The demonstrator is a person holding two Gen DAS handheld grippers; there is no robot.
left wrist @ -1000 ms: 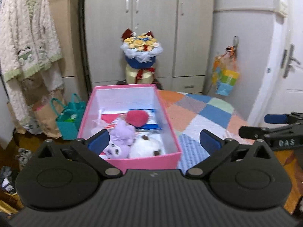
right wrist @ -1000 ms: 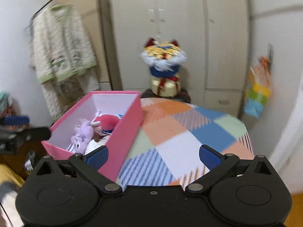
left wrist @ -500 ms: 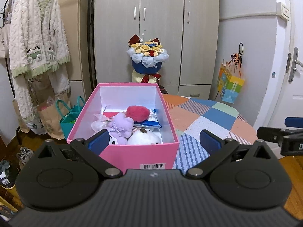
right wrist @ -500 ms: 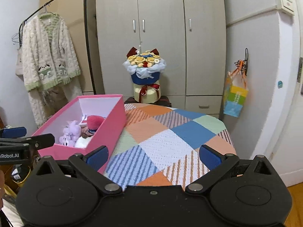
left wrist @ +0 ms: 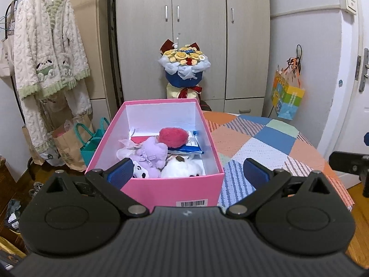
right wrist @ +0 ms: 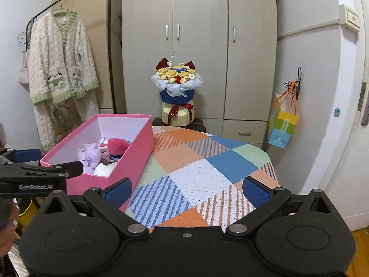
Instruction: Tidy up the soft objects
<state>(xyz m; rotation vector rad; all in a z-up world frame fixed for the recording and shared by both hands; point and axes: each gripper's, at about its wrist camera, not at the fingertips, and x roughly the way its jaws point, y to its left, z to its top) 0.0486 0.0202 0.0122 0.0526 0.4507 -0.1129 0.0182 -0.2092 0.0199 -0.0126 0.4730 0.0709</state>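
Observation:
A pink box stands at the left of a round table with a patchwork cloth. Inside lie a purple plush, a red fuzzy plush, a white plush and a blue packet. My left gripper is open and empty, just in front of the box's near wall. My right gripper is open and empty over the cloth, right of the box. The purple plush and red plush show there too.
A flower bouquet stands behind the table before a grey wardrobe. A fluffy robe hangs on a rack at left, with paper and teal bags below. A colourful bag hangs at right.
Both grippers have drawn back and risen from the table, so the box looks farther off. Both stay open and empty. The box and plush toys have not moved.

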